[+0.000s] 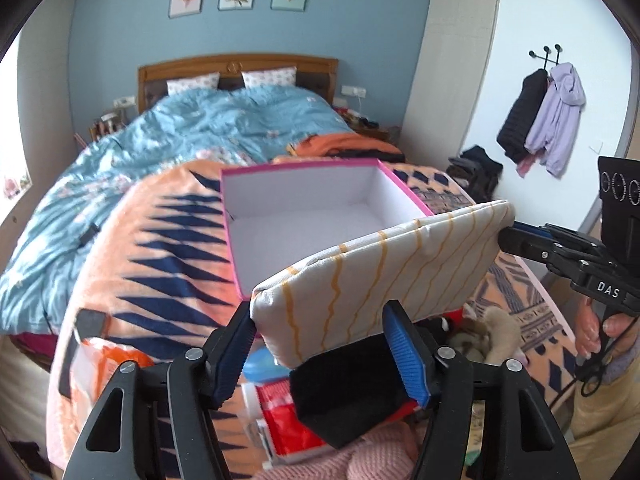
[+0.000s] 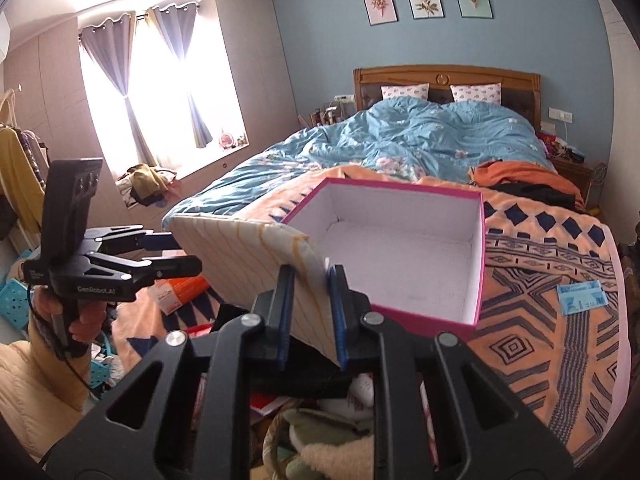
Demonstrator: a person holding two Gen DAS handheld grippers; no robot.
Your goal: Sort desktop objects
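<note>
Fabric, left wrist view: the striped pouch (image 1: 372,280) is soft padded cloth, cream with wavy orange lines, and it looks flat and rectangular.
Left gripper: the left gripper (image 1: 320,340) holds the near short end of the pouch between its blue ribbed pads (image 1: 404,356), at a middle opening.
Pouch place: it is lifted in the air, in front of the pink box (image 1: 236,240) and a little over its near rim.
Box: cardboard, pink outside and white inside, open on top, nothing seen inside; it stands on the orange patterned blanket (image 1: 152,248).
Below: a black cloth (image 1: 344,392) and red packaging (image 1: 288,420) lie under the pouch.
Risk here: the soft pouch may sag or slip if one hand lets go too early.

Fabric, right wrist view: the same pouch (image 2: 248,256) shows its thin edge.
Right gripper: the right gripper (image 2: 310,312) is closed narrow on the other end of the pouch.
Other hand: the left gripper (image 2: 168,252) reaches the pouch's far end from the left; a hand (image 2: 80,320) holds its handle.
Box: the pink box (image 2: 482,248) is just beside the pouch, to its right.
Risk here: the pouch seems almost as long as the box, so a corner may catch the rim and push the light box over the soft blanket (image 2: 540,312).
Second risk: unequal pull of the two hands could twist the pouch out of one grip.
</note>
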